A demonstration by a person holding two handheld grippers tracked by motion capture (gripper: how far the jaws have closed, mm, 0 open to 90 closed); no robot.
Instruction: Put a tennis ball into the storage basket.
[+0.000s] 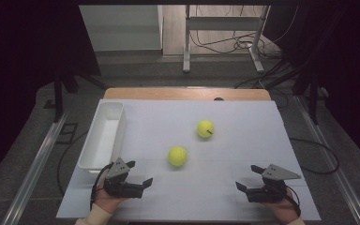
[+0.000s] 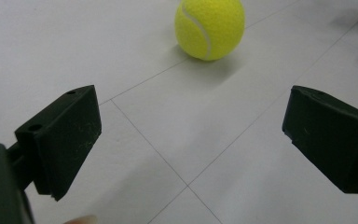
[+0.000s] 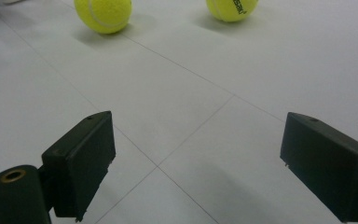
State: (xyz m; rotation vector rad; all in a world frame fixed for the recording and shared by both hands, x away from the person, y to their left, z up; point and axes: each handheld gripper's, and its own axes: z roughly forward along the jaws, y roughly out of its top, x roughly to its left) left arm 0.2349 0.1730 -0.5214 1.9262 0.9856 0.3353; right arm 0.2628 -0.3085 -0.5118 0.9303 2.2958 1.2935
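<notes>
Two yellow tennis balls lie on the white table top. The nearer ball rests near the table's middle; the farther ball sits beyond it to the right. My left gripper is held at the front left, open and empty, jaws aimed toward the nearer ball. At the front right my right gripper is open as well, nothing between its jaws, both balls ahead of it.
A long white bin stands along the table's left edge, just beyond the left gripper. A wooden strip borders the far edge. Behind the table are a metal stand and cables on the floor.
</notes>
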